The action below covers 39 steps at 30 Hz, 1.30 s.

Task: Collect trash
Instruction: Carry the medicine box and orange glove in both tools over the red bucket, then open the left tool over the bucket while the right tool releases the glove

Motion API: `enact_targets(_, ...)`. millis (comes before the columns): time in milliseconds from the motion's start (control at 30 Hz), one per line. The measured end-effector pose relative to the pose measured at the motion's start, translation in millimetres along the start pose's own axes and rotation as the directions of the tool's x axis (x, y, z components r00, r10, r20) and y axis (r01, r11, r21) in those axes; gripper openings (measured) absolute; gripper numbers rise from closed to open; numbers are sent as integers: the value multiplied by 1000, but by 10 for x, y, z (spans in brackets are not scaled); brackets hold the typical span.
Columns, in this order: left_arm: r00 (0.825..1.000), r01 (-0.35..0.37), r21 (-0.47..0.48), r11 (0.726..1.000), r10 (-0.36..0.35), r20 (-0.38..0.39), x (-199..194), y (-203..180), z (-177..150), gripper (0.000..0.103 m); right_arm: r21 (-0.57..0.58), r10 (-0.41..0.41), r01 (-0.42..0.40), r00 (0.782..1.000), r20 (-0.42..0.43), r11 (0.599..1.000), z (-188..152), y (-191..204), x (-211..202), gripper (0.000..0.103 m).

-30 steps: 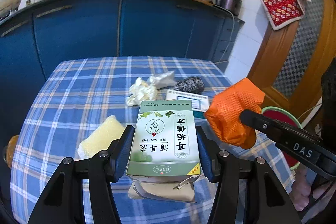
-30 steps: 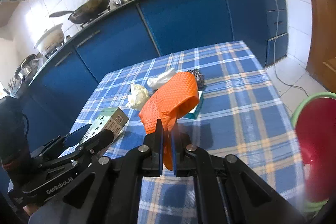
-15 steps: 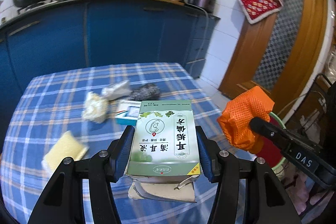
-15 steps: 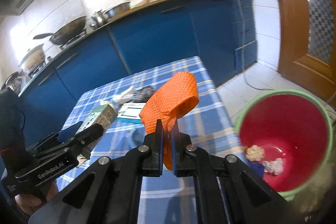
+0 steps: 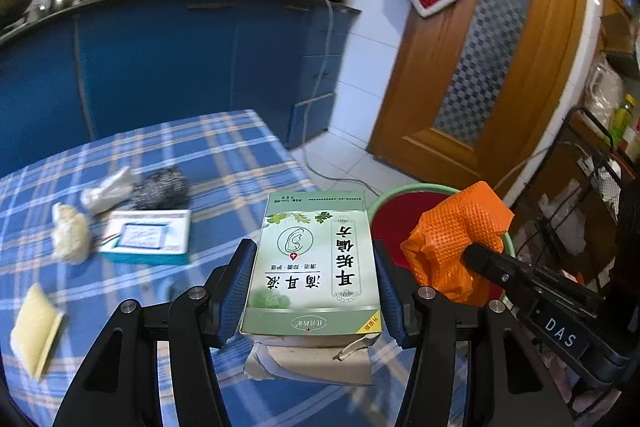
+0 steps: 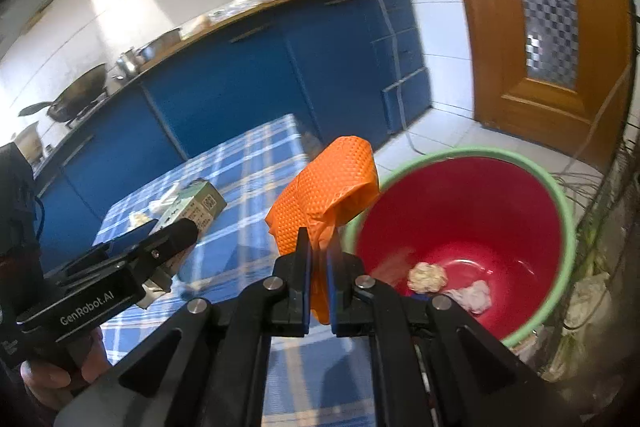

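Both pieces of trash are being carried to the red plastic bucket with a green rim (image 6: 460,227) (it sits on the floor by the blue checked table (image 5: 224,151)): the left gripper (image 5: 316,291) squeezes the green paper box (image 5: 316,263), the right gripper (image 6: 318,259) pinches the crumpled orange mesh wrapper (image 6: 324,183), and next each must hang over the bucket and let go.

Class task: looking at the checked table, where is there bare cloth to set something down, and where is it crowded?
Bare cloth lies along the far edge, beyond the scouring ball. It is crowded between the white packet, crumpled tissue and yellow sponge.
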State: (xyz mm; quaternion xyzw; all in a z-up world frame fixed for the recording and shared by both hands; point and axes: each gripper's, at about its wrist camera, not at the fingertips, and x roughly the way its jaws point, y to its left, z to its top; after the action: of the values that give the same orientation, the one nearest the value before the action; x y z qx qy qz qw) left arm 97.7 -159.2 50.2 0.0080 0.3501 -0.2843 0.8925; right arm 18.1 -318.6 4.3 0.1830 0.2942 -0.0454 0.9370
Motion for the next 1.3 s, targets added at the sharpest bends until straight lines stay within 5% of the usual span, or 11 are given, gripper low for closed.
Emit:
enact_targets(367,995,65,58,996,-60,-86,473,-431,1,58,79,-112,113,994,-18,990,-87,-502,8,9)
enact_targets(900,978,107,112,988,-84,-192,932,-779,-119,60,169,-157,173,982,-104,970,-210,-899,165,19)
enact_targets(1000,979,106,117,987,-82,-189,931,-796,-129,66,190,-150,168,983,-106,967,-216,-949,164,31)
enact_targets(1300,983,111,107,988,-94,-160,839,-757,-84,67,208,-153,169,984,-91,963,-200,-974,110,35)
